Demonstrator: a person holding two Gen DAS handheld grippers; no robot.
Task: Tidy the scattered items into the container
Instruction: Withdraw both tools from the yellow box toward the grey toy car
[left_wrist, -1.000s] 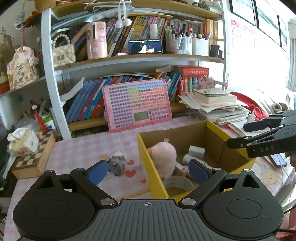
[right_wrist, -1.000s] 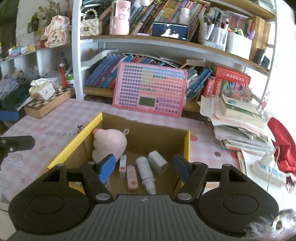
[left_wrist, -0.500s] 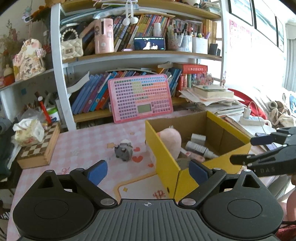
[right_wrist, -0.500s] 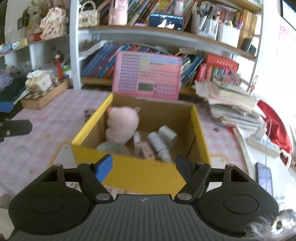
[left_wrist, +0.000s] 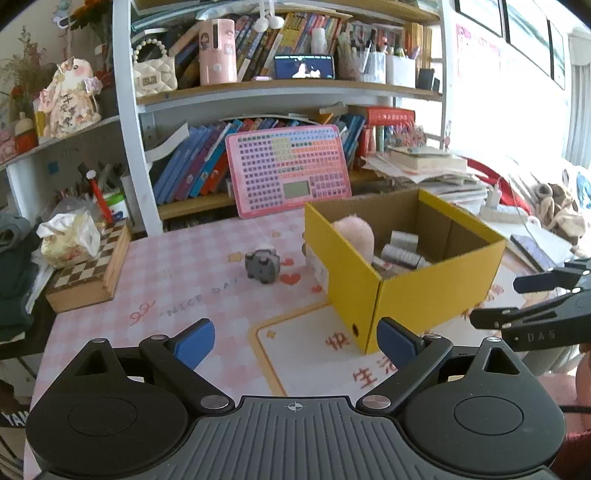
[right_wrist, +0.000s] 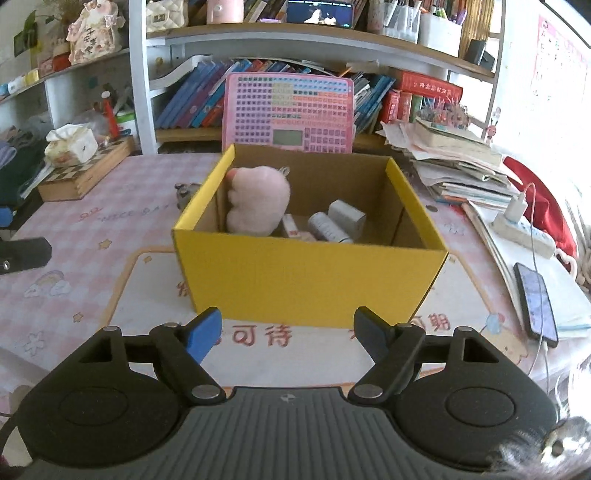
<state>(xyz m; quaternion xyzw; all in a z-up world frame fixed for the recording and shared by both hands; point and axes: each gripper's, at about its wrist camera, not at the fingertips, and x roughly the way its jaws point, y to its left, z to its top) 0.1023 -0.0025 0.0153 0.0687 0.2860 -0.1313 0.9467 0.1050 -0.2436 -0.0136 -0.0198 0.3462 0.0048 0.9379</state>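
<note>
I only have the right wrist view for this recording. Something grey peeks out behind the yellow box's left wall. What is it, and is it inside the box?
Observer: The left wrist view shows it whole. It is a small grey toy standing on the pink tablecloth, outside the yellow box and apart from its wall.
Reviewer: Is anything else lying on that side?
Observer: Yes, a whitish item sits low against the box's outer wall. It is too hidden to identify.
Reviewer: Is the left claw holding anything?
Observer: No. The left claw is open and empty, above the tablecloth near the box's front corner.
</note>
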